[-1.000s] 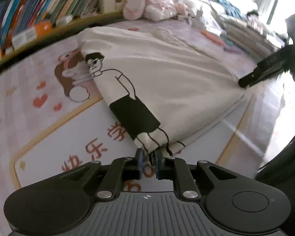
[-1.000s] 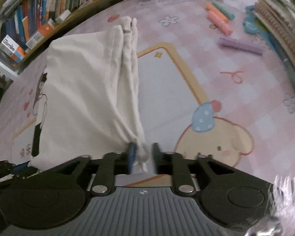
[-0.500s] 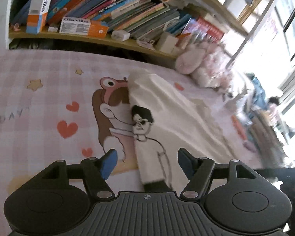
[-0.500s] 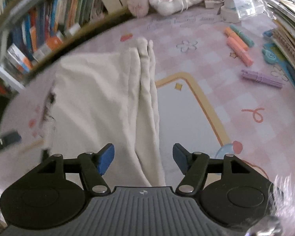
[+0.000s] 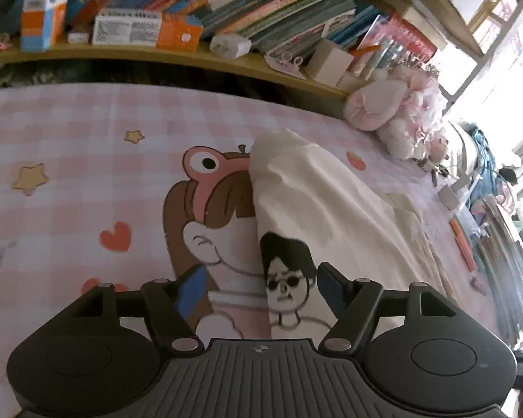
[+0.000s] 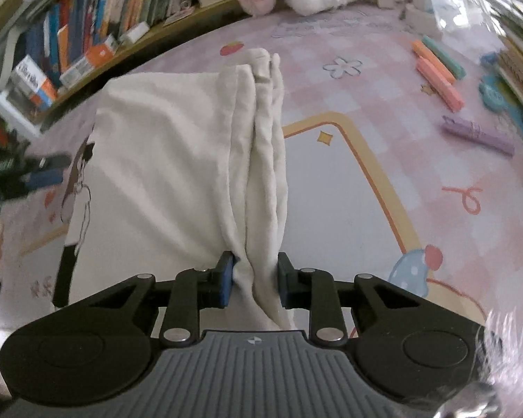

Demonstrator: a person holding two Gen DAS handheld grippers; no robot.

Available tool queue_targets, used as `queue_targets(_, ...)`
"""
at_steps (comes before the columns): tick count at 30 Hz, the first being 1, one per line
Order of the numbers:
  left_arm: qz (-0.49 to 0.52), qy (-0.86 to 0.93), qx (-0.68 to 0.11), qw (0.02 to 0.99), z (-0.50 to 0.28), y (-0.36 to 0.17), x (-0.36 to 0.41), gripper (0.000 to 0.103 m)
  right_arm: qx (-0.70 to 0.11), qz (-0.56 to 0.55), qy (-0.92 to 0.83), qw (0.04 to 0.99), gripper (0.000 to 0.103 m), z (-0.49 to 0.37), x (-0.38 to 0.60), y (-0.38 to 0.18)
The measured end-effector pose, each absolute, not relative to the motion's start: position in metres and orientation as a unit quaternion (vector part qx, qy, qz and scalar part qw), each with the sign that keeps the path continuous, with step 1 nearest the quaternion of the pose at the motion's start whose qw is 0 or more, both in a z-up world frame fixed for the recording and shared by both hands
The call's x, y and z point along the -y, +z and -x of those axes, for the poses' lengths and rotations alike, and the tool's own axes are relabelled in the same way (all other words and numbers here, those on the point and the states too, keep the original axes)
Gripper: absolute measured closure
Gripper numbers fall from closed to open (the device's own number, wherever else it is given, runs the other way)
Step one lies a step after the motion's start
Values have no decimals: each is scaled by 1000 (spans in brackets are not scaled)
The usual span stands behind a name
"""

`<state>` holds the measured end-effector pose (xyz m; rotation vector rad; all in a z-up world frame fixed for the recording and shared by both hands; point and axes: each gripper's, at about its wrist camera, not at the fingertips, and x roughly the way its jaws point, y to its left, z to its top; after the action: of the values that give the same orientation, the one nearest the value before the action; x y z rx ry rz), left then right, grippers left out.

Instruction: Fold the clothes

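Note:
A cream T-shirt (image 5: 331,209) with a black cartoon figure lies folded on the pink printed mat (image 5: 69,174). My left gripper (image 5: 261,287) is open above the shirt's left edge by the cartoon head, holding nothing. In the right wrist view the same shirt (image 6: 164,160) shows its bunched folded edge (image 6: 265,174) running toward me. My right gripper (image 6: 254,284) has narrowed around this bunched edge, its pads (image 6: 225,284) touching the cloth. The left gripper (image 6: 35,174) shows blurred at the far left of that view.
A low shelf of books (image 5: 226,10) runs along the mat's far side. Pink plush toys (image 5: 401,115) sit at its end. Orange, green and purple pens (image 6: 439,76) and stacked books (image 6: 519,62) lie to the right.
Both grippers let go of the shirt corners and opened. The left one has moved up along the shirt's left edge. The right one has since closed back in around the bunched edge.

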<state>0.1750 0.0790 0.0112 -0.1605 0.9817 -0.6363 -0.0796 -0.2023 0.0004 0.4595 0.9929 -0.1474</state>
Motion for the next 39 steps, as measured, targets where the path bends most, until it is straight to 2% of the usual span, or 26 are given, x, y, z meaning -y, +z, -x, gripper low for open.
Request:
queue_targets(7, 136, -305, -473, 816, -205, -1, -70, 31, -478, -209, -66, 851, 79, 77, 203, 0)
queue_targets(15, 200, -296, -472, 806, -241, -9, -60, 38, -476, -218, -65, 849, 78, 77, 205, -1)
queue_targets(17, 207, -289, -473, 806, -251, -10, -55, 54, -476, -219, -64, 849, 78, 77, 205, -1)
queue_targets(19, 219, -285, -478, 801, -261, -13, -52, 57, -475, -220, -64, 849, 78, 77, 206, -1)
queue_targets(21, 228, -280, -484, 797, -267, -15, -50, 67, -475, -222, -63, 849, 78, 77, 206, -2)
queue_targets(23, 231, -263, -489, 799, -270, -17, -48, 82, -474, -223, -63, 850, 78, 77, 206, -2)
queue_targets(25, 218, -247, -489, 808, -269, -16, -45, 87, -473, -223, -64, 850, 77, 77, 205, -2)
queue_targets(28, 101, -245, -442, 857, -252, 1, -24, 88, -473, -223, -64, 850, 77, 77, 204, -2)
queue_targets(31, -21, -256, -369, 893, -226, 14, 1, 83, -474, -221, -64, 850, 77, 77, 204, -1)
queue_targets(32, -31, -254, -375, 891, -228, 11, 3, 79, -474, -221, -63, 850, 77, 77, 204, -1)
queue_targets(33, -24, -248, -400, 882, -236, 5, 1, 75, -475, -221, -63, 850, 77, 77, 205, -1)
queue_targets(35, 16, -245, -441, 863, -251, -5, -9, 53, -476, -221, -61, 849, 77, 76, 206, -1)
queue_targets(37, 77, -253, -445, 855, -259, -4, -29, 33, -477, -223, -61, 848, 77, 76, 207, -1)
queue_targets(39, 109, -252, -440, 855, -259, -1, -49, 32, -477, -222, -60, 848, 77, 76, 206, 0)
